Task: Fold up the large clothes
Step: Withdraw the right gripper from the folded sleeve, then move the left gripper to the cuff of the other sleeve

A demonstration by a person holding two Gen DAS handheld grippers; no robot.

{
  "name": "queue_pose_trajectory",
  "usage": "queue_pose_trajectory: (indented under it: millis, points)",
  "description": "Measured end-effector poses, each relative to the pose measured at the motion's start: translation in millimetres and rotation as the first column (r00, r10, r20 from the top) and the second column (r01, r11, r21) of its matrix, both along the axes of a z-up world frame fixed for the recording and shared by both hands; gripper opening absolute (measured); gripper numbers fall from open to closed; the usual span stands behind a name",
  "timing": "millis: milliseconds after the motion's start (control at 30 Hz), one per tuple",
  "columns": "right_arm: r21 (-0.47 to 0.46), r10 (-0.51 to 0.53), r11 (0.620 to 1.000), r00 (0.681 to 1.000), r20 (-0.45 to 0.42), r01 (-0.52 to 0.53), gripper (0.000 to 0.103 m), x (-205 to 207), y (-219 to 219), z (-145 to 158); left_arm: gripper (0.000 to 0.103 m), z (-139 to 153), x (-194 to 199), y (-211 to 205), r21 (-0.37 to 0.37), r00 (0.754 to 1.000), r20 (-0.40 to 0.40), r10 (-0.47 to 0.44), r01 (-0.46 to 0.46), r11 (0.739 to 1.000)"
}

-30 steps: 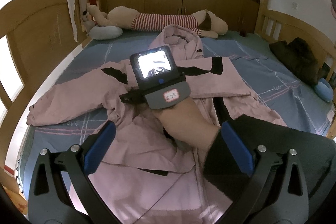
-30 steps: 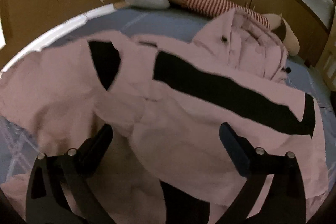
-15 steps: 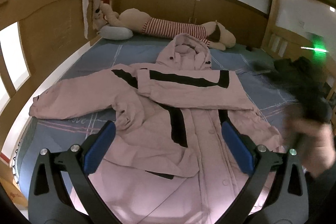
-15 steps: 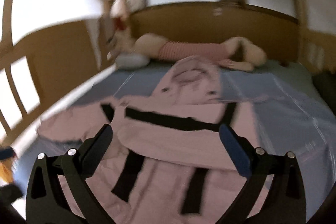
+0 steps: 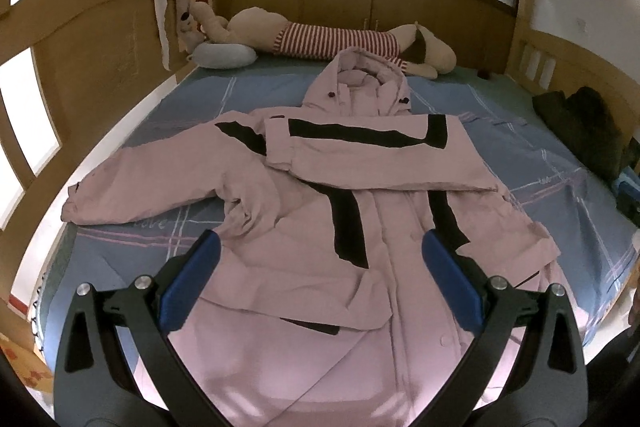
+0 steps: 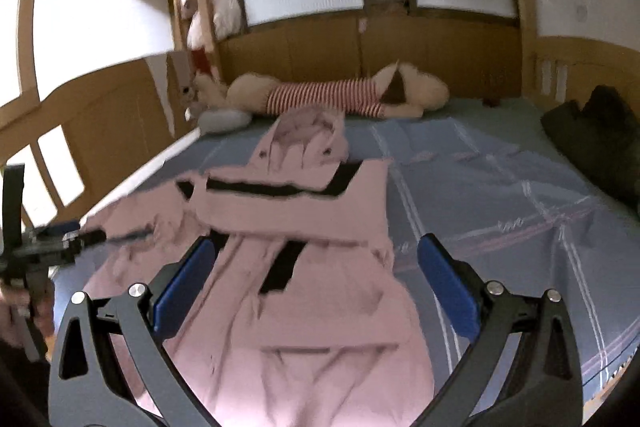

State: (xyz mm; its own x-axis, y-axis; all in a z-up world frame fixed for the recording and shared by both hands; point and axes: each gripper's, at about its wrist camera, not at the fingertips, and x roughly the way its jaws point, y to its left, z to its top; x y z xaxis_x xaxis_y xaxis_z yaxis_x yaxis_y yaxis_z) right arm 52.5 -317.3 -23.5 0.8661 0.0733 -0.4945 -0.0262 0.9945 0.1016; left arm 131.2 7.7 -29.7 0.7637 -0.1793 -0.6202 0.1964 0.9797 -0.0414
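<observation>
A large pink hooded jacket with black stripes (image 5: 320, 211) lies spread out, front side up, on the blue checked bed sheet (image 5: 560, 163). Its hood points away from both grippers, toward a long plush toy in a red-and-white striped shirt (image 5: 332, 41) at the far side of the bed. One sleeve is already folded across the chest, straight ahead of the jaws in both views. The other sleeve (image 5: 148, 183) is stretched out flat, ahead of the left gripper (image 5: 320, 285) and to the left of its left jaw.

The left gripper has its jaws wide apart and holds nothing; the hem part of the jacket lies just below and between them. The right gripper (image 6: 316, 285) is also wide open and empty, above the lower part of the jacket. Its view is a little blurred.

I judge the jacket to be soft and rather thick, maybe padded, so it is light for its size but bulky. The outer fabric looks smooth and could slip from the pads. It will not break, but it bends and sags when lifted. A good place to take hold is the cuff end of the stretched sleeve, where the cloth is doubled, with the pads closing over the whole edge. After that, the hem corners nearest the jaws seem right for the long fold.
</observation>
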Motion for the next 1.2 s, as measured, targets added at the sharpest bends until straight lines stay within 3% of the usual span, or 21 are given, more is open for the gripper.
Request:
queue_pose_trajectory:
  millis: [67, 433, 900, 1067, 1133, 1200]
  points:
    - [0.003, 0.028, 1.0, 0.999, -0.031, -0.028, 0.102, 0, 2, -5, 0.101, -1, 0, -1, 0.014, 1.0, 0.006, 0.002, -0.002, 1.0]
    - [0.011, 0.059, 0.998, 0.998, 0.015, -0.059, 0.102, -7, 2, 1, 0.101, -8, 3, -5, 0.038, 1.0, -0.01, 0.012, -0.011, 0.999]
    - [-0.009, 0.054, 0.998, 0.999, 0.002, -0.054, 0.102, -6, 3, 1, 0.101, -7, 6, 9, 0.019, 0.999, -0.024, 0.028, -0.027, 0.999]
    - [-0.008, 0.056, 0.998, 0.998, 0.001, -0.056, 0.102, -5, 3, 1, 0.101, -4, 22, 42, -0.11, 0.994, -0.105, 0.039, -0.051, 0.993]
    - [-0.008, 0.056, 0.998, 0.998, 0.001, -0.056, 0.102, -5, 3, 1, 0.101, -3, 32, 68, -0.221, 0.988, -0.149, 0.045, -0.077, 0.972]
    - [-0.009, 0.056, 0.998, 0.998, 0.0, -0.056, 0.102, -5, 2, 1, 0.101, -6, 45, 107, -0.359, 0.976, -0.206, 0.074, -0.145, 0.922]
